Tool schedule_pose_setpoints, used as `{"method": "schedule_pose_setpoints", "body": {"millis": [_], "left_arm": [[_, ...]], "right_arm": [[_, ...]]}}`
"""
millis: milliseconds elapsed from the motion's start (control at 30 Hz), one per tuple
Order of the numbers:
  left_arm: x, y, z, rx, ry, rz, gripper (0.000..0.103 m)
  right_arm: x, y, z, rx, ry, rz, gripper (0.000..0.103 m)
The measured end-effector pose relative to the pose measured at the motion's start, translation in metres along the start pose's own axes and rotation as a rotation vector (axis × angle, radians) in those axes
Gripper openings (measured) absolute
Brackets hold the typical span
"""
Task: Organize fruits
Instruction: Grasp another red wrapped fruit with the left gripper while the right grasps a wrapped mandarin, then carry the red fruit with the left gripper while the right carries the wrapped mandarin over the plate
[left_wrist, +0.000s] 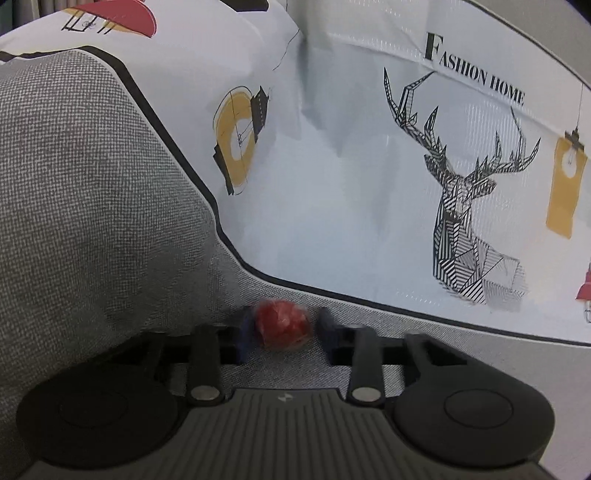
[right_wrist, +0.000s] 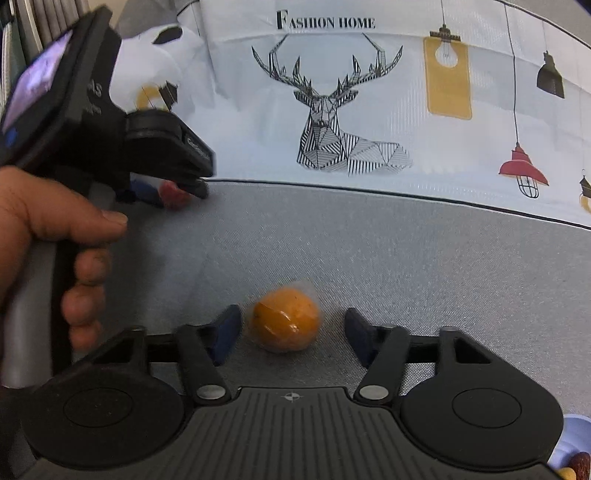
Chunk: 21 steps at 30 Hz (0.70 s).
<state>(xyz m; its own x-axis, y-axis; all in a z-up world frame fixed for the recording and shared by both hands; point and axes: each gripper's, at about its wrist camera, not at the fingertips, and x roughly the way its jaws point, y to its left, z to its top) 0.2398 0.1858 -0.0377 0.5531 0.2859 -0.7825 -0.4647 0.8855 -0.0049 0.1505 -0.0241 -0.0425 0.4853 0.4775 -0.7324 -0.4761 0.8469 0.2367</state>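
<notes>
In the left wrist view a small red fruit (left_wrist: 282, 324) in clear wrap lies on the grey fabric between the blue-padded fingers of my left gripper (left_wrist: 284, 330). The jaws stand a little wider than the fruit, with a gap on the right side. In the right wrist view an orange fruit (right_wrist: 285, 319) in clear wrap lies on the grey fabric between the fingers of my right gripper (right_wrist: 291, 330), which is open with gaps on both sides. The left gripper (right_wrist: 173, 194) and the red fruit (right_wrist: 173, 195) show at the far left of that view, held by a hand.
A white cloth with a deer print (right_wrist: 332, 118) and "FASHION HOME" lettering covers the surface behind the grey fabric (right_wrist: 406, 266). A light blue bowl (right_wrist: 574, 435) holding some fruit peeks in at the bottom right of the right wrist view.
</notes>
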Motion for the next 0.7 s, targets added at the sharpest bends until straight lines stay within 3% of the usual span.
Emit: {"method": "schedule_pose_setpoints", "body": {"millis": [33,267,500,700], "left_arm": [[-0.001,-0.001,0.000,-0.002,0.003,0.001,0.034],[-0.045,-0.002,-0.003,-0.047,-0.014,-0.062,0.034],[-0.131,-0.017,-0.010,-0.007,-0.073,-0.170,0.034],[-0.209,-0.034,-0.057,0.052,-0.124,-0.279,0.034]], "right_arm": [[0.000,-0.001,-0.001,0.009,-0.005,0.019,0.041],[-0.041,-0.003,0.002,0.010,-0.097,0.044,0.040],[-0.134,-0.037,0.013,0.084,-0.245,0.023,0.040],[-0.224,-0.074,-0.006,0.096,-0.313,0.026,0.040]]}}
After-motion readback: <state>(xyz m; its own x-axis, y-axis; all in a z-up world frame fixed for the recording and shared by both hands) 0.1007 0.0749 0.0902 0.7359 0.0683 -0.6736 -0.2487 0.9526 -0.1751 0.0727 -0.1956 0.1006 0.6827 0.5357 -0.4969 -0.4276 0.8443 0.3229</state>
